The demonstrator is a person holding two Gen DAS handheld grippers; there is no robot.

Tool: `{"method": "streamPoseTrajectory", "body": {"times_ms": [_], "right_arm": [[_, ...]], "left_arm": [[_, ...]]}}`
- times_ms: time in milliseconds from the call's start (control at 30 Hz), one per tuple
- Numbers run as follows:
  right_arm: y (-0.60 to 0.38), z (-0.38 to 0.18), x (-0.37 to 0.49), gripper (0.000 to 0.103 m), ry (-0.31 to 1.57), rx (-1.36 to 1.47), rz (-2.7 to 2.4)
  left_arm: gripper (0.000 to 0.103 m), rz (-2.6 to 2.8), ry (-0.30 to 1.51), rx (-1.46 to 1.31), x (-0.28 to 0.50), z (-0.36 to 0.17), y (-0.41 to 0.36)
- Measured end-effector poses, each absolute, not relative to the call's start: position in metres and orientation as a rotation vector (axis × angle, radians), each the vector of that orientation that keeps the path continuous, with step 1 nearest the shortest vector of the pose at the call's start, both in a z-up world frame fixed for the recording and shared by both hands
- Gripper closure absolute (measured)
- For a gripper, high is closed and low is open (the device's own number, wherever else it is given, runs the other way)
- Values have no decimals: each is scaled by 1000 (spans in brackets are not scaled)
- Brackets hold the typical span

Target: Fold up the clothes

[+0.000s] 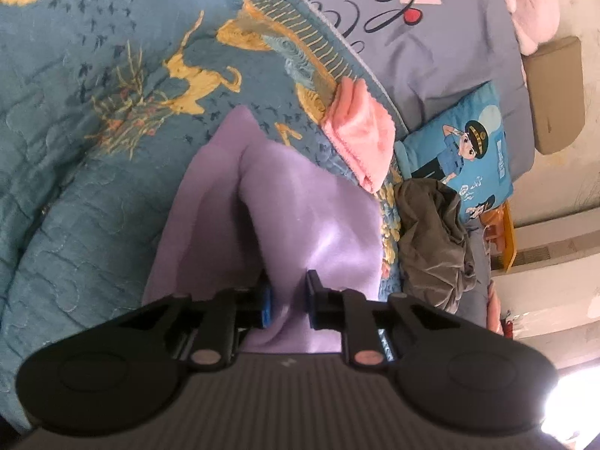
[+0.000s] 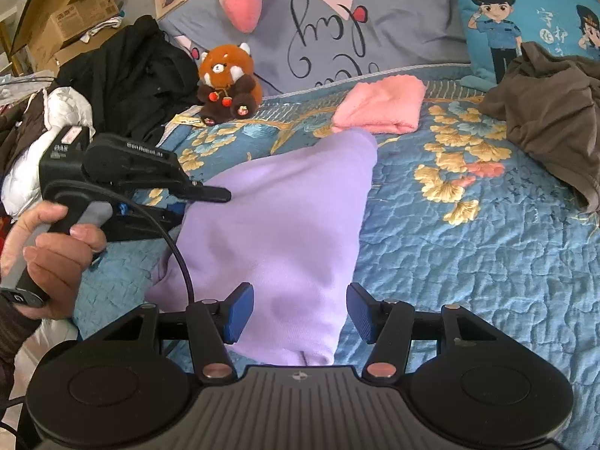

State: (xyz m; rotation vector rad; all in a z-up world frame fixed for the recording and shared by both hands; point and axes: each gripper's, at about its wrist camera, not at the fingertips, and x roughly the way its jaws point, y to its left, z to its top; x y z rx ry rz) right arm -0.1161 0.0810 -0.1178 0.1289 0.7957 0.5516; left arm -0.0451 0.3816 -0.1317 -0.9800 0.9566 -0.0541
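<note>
A lilac garment (image 1: 300, 217) lies bunched on the blue quilted bedspread (image 1: 93, 206). In the left wrist view my left gripper (image 1: 289, 302) is shut on a raised fold of it, with cloth pinched between the blue pads. The right wrist view shows the same garment (image 2: 285, 225), and the left gripper (image 2: 195, 206) biting its left edge, held by a person's hand (image 2: 56, 247). My right gripper (image 2: 300, 313) hovers open over the garment's near end. The cloth lies between its fingers, and a strip of quilt shows beside the right pad (image 2: 362, 313).
A folded pink towel (image 2: 378, 107) lies beyond the garment, and a crumpled olive garment (image 2: 547, 112) lies at the right. A red panda plush (image 2: 228, 82), a dark jacket (image 2: 127, 71) and pillows (image 2: 375, 18) line the back. Cardboard boxes (image 2: 71, 3) stand at the far left.
</note>
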Motion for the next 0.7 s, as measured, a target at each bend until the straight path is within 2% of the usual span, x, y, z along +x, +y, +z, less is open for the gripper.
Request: {"method": "streamPoseTrajectory", "body": {"times_ms": [300,467,633,700], "right_arm": [[91,-119,-120,48,792,84,579],[99,-130,-118,48,846,44,580],[106,-147,-118,48,920,2,577],[103,-146,-119,51,912,25,572]], "left_arm": [[85,-78,970,-532,-25,-50,333],[83,-12,1109,-255,2,-65,309],[81,-22,1138,-154,3,-73,303],[81,-38,1130,-92,2,-70,296]]}}
